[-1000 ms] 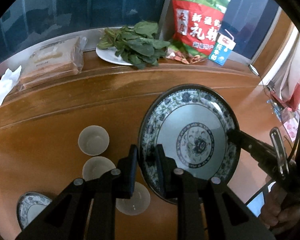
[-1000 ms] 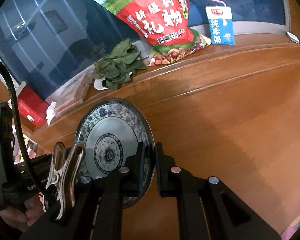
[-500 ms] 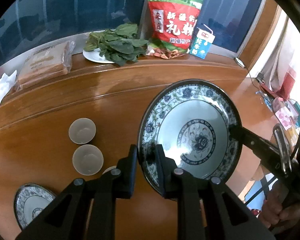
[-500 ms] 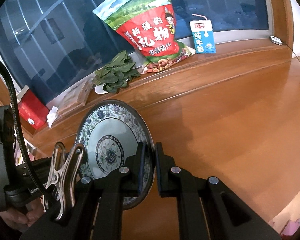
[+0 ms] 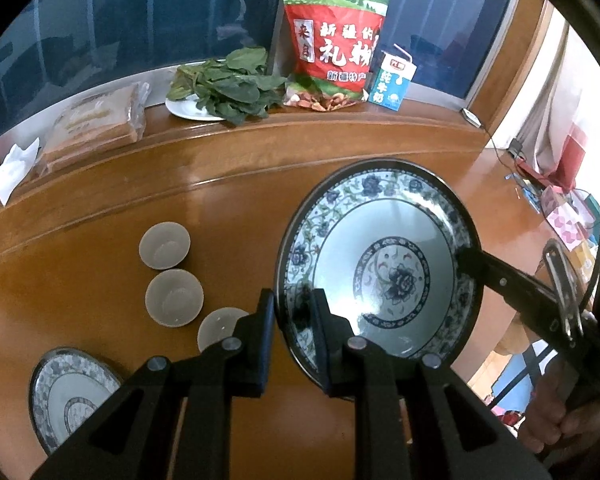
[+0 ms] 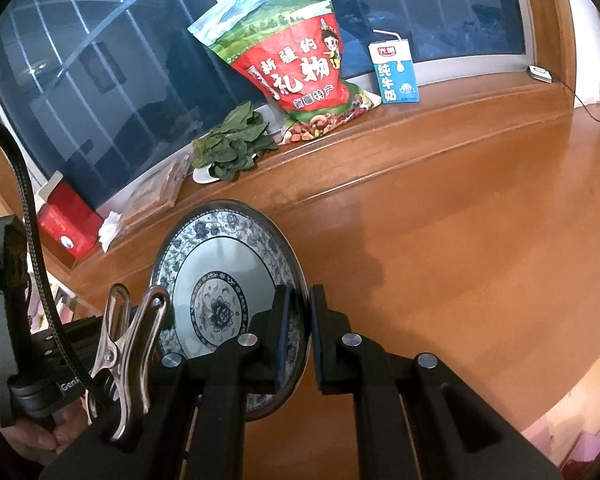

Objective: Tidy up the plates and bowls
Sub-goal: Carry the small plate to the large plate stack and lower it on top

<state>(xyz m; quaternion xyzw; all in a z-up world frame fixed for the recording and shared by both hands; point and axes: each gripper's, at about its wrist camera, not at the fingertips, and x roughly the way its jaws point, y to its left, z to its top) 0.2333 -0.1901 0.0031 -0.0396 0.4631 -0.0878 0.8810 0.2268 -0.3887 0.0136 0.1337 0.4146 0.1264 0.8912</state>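
Note:
A large blue-and-white patterned plate [image 5: 384,264] hangs tilted above the wooden table, gripped at two sides of its rim. My left gripper [image 5: 294,320] is shut on its near-left rim. My right gripper [image 6: 298,328] is shut on the opposite rim, and its fingers [image 5: 474,260] show at the plate's right in the left wrist view. In the right wrist view the same plate [image 6: 224,276] faces left. A second patterned plate [image 5: 68,392] lies on the table at the lower left. Three small pale bowls [image 5: 174,298] sit in a row beside it.
On the raised sill at the back stand a red snack bag [image 5: 336,40], a blue milk carton [image 5: 394,84], a white dish of green leaves [image 5: 228,92] and wrapped bread [image 5: 96,124]. A red box [image 6: 66,220] sits far left. The table's edge [image 6: 572,404] runs at the lower right.
Both grippers have carried the plate back from the sill and a little right, so the sill items look smaller. The second plate has come further into view. Both grips are unchanged.

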